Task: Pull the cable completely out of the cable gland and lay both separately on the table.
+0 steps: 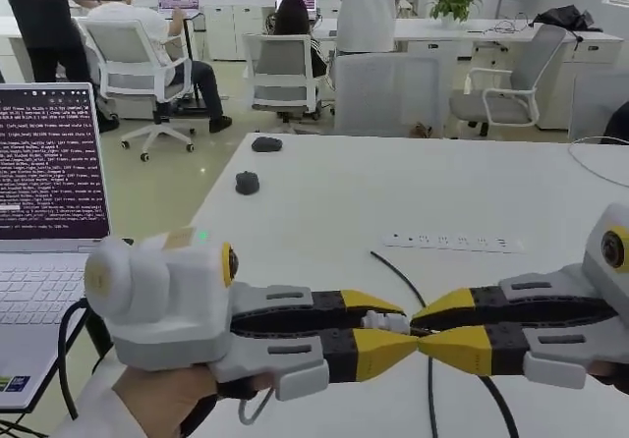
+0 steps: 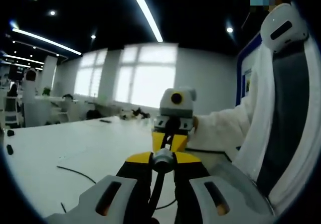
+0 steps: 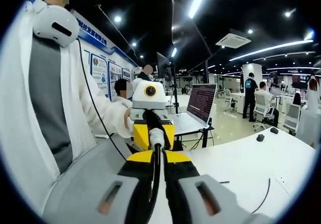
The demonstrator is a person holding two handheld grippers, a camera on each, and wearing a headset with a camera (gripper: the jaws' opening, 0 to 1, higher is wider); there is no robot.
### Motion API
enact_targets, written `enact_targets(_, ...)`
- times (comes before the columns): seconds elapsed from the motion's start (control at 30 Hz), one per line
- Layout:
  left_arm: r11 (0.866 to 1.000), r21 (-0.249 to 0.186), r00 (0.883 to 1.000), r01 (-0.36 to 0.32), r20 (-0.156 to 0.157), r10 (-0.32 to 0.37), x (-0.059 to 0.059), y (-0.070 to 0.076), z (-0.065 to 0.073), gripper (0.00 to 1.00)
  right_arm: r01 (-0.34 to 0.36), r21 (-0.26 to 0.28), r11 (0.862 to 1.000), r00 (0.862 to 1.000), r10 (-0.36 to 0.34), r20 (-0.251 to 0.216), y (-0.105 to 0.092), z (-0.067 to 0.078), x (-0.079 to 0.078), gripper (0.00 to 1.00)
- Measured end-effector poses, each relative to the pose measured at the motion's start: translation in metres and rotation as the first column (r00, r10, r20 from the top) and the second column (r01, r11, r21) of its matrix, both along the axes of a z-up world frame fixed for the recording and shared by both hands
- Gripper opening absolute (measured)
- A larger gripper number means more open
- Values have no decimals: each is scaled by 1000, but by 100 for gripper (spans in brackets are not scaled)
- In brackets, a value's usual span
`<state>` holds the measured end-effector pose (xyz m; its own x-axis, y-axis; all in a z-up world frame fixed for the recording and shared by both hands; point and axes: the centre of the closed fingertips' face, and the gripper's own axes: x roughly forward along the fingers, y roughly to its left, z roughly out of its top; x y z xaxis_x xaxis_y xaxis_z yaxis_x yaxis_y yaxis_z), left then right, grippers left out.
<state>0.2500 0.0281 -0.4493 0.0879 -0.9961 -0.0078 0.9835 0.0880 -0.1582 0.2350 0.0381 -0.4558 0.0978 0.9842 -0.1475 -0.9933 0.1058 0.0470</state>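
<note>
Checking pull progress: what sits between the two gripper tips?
Head view: a short bit of black cable, from the left gripper's cable gland to the right gripper.

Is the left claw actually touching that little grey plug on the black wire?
Touching. The left gripper view shows the left gripper's yellow tips pressed against both sides of the cable gland.

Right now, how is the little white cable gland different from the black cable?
The cable gland is white, short and stubby; the cable is black, long and thin. The gland sits clamped in the left gripper; the cable is pinched by the right gripper. The gland is held wholly in the air; the cable trails down to the table. Both sit where the gripper tips come together, and they look joined.
</note>
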Motion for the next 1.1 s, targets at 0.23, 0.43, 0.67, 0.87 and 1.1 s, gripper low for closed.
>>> enact_targets(0.23,1000,2,1000,-3,-1,3,3,1,0,16,3,-4,1000,1000,-3,20,4,-2,5,3)
enact_targets(0.43,1000,-1,1000,-21,1,21,9,6,-1,16,10,-6,1000,1000,-10,10,1,-5,12,3)
enact_targets(0.67,999,-17,999,-46,-20,46,17,15,-1,16,38,-62,997,999,-38,8,-14,-20,23,2)
enact_targets(0.87,998,-11,998,-58,-23,58,21,19,-3,16,64,-94,993,998,-66,-11,-28,-36,30,2)
enact_targets(1.1,997,-20,997,-69,-29,68,25,23,-2,16,98,-125,987,994,-102,-29,-42,-51,36,2)
